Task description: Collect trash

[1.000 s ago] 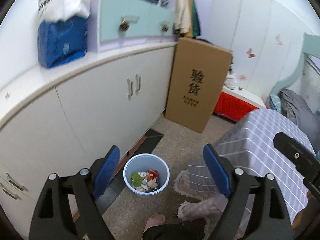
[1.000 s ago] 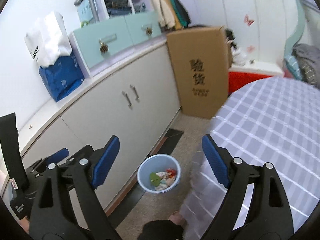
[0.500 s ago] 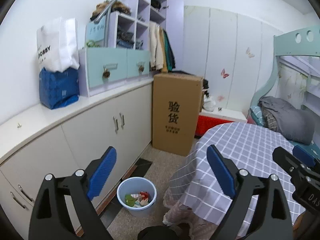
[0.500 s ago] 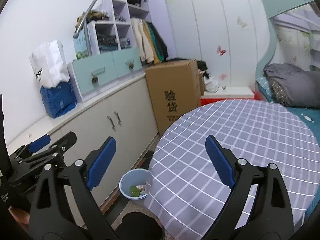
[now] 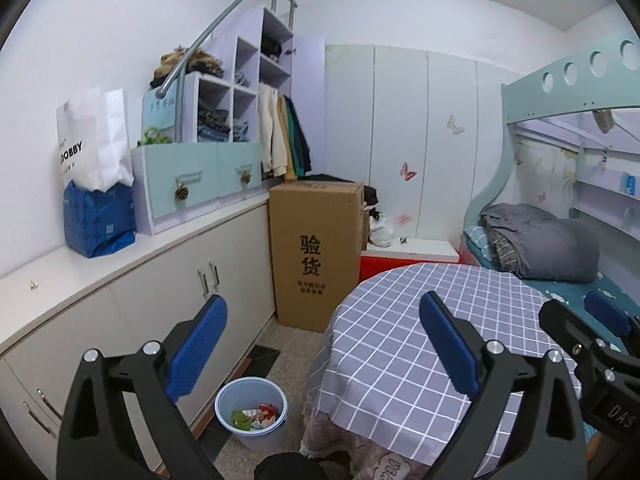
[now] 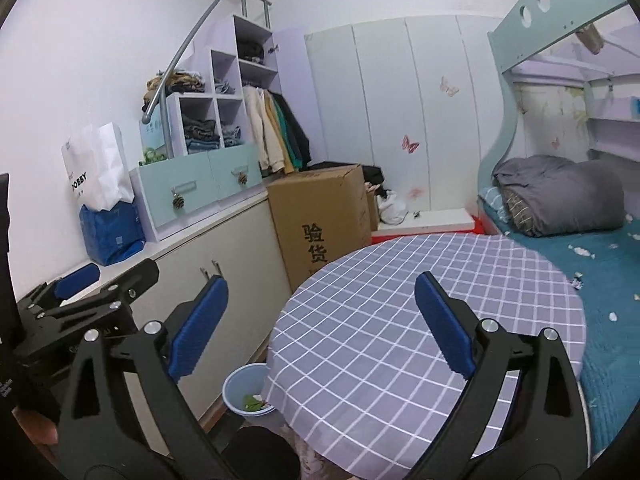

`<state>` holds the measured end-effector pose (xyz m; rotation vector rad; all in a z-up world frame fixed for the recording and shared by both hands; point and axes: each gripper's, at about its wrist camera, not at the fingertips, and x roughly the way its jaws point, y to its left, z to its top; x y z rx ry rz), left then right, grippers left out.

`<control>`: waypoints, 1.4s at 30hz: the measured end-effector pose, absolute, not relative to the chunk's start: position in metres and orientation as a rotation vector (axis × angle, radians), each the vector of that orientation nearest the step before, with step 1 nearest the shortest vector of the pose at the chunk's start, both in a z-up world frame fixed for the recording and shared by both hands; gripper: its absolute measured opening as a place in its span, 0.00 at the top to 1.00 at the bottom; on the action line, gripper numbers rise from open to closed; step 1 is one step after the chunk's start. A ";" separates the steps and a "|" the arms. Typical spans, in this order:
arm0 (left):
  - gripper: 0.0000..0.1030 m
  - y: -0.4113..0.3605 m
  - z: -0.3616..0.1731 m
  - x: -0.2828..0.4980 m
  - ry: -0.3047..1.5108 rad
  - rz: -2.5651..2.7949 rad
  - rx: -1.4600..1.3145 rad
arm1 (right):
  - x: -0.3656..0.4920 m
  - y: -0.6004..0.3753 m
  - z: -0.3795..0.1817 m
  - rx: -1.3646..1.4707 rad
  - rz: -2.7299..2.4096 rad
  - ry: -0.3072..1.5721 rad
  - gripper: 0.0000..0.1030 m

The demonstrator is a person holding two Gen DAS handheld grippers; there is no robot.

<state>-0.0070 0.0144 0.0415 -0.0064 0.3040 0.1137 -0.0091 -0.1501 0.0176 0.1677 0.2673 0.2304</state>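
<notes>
Both views have tilted up from the floor to the room — a sign that the last drop-off is done. The left gripper [image 5: 322,354] and right gripper [image 6: 320,326] gape wide, empty. The blue bin [image 5: 251,411], holding scraps, now sits low beside the checked table [image 6: 420,320]; white scraps [image 6: 578,251] dot the bed.

A round table [image 6: 420,320] is standing in the middle of the room, with the waste bin [image 5: 251,410] sitting on the floor just beside its left edge and holding scraps of trash [image 5: 256,416]. A cardboard box [image 5: 316,256] is standing behind the bin against the end of the long cabinet [image 5: 160,288], whose worktop is carrying a paper bag [image 5: 94,140] on a packet [image 5: 98,220] beside a drawer unit [image 5: 200,184]. To the table's right a bed [image 6: 612,280] is carrying a folded quilt [image 6: 560,196] at its far end and what are probably small paper scraps [image 6: 580,252] scattered nearer.
</notes>
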 end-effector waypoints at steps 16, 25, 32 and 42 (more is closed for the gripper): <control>0.08 -0.007 0.044 -0.023 0.249 0.113 0.043 | -0.026 -0.170 0.017 0.187 0.220 0.221 0.10; 0.08 -0.008 0.041 -0.019 0.270 0.106 0.041 | -0.027 -0.165 0.018 0.183 0.224 0.224 0.09; 0.08 -0.007 0.040 -0.017 0.276 0.100 0.042 | -0.026 -0.164 0.017 0.185 0.222 0.233 0.09; 0.08 -0.005 0.040 -0.015 0.280 0.098 0.045 | -0.025 -0.162 0.015 0.185 0.220 0.241 0.09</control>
